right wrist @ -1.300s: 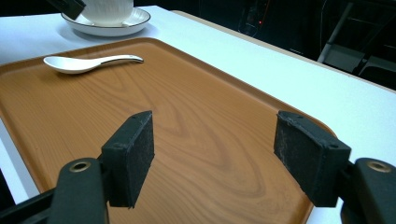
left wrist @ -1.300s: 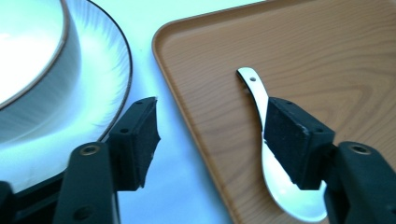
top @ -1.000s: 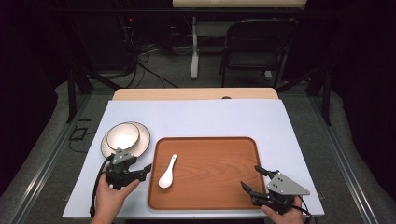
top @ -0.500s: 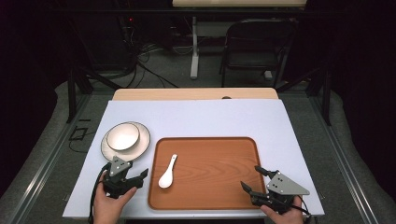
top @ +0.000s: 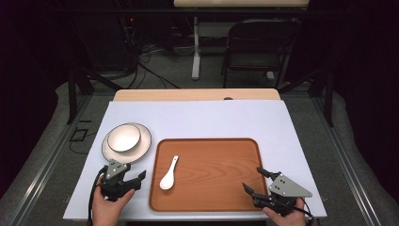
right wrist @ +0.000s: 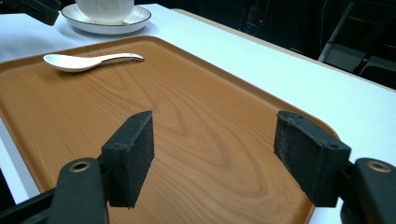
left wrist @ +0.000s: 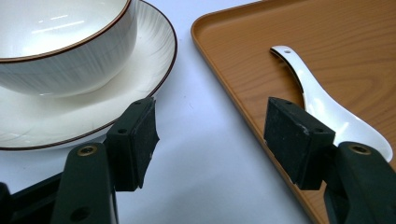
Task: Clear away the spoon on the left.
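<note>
Resting on the white table (top: 197,120), a wooden tray (top: 211,188) lies near the person's edge, with a white ceramic spoon (top: 168,173) lying inside it near its left rim, bowl end toward the person and handle pointing away. Just left of the tray stands a white plate (top: 141,146) with a dark rim line, and a white bowl (top: 123,137) sits upright on it.

The left gripper (top: 134,179), held in the person's left hand (top: 107,209), sits over the bare table just in front of the plate and beside the tray's left edge. Its jaws stand wide apart with nothing between them. In the left gripper view, one pad (left wrist: 140,140) lies close to the plate's rim and the other pad (left wrist: 296,135) lies over the tray's edge, in front of the spoon's bowl end; whether either touches is not clear.

The right gripper (top: 255,181), held in the right hand (top: 287,219), is at the tray's near right corner, with its jaws reaching in over the wood. They too are spread wide and hold nothing; the right gripper view shows bare tray surface between them, with the spoon, plate and bowl far beyond. A dark chair (top: 256,42) stands on the floor past the table.
</note>
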Motion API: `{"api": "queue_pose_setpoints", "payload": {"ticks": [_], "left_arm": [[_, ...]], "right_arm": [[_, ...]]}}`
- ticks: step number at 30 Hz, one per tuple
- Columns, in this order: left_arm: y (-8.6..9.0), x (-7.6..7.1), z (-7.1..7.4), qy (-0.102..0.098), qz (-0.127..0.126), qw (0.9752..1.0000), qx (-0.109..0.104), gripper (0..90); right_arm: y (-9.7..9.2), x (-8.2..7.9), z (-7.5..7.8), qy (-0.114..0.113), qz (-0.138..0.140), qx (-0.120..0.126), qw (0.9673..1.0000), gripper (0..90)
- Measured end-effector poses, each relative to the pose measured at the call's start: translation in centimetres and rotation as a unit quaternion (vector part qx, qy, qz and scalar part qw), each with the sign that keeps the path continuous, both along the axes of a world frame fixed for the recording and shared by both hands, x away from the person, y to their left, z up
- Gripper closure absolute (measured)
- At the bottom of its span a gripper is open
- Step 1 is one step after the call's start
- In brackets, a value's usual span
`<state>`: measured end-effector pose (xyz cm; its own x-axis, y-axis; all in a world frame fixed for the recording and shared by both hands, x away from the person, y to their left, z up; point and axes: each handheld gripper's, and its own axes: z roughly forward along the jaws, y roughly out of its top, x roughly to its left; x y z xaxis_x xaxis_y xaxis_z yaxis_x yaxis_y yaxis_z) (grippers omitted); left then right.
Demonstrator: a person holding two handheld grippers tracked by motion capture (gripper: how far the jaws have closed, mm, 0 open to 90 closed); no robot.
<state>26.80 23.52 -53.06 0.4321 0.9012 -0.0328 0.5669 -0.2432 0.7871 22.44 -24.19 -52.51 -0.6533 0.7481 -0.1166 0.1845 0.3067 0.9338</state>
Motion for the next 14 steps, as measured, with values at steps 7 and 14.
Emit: {"api": "queue_pose_setpoints", "payload": {"ticks": [7, 14], "left_arm": [[0.35, 0.16, -0.30, 0.007, 0.005, 0.9999, -0.006, 35.2], [0.30, 0.18, -0.07, 0.016, 0.008, 0.9996, -0.022, 36.1]], "right_arm": [[0.00, -0.03, 0.01, -0.001, 0.000, -0.001, 1.0000, 28.6], [0.00, -0.01, -0.01, 0.000, -0.001, -0.001, 1.0000, 28.6]]}}
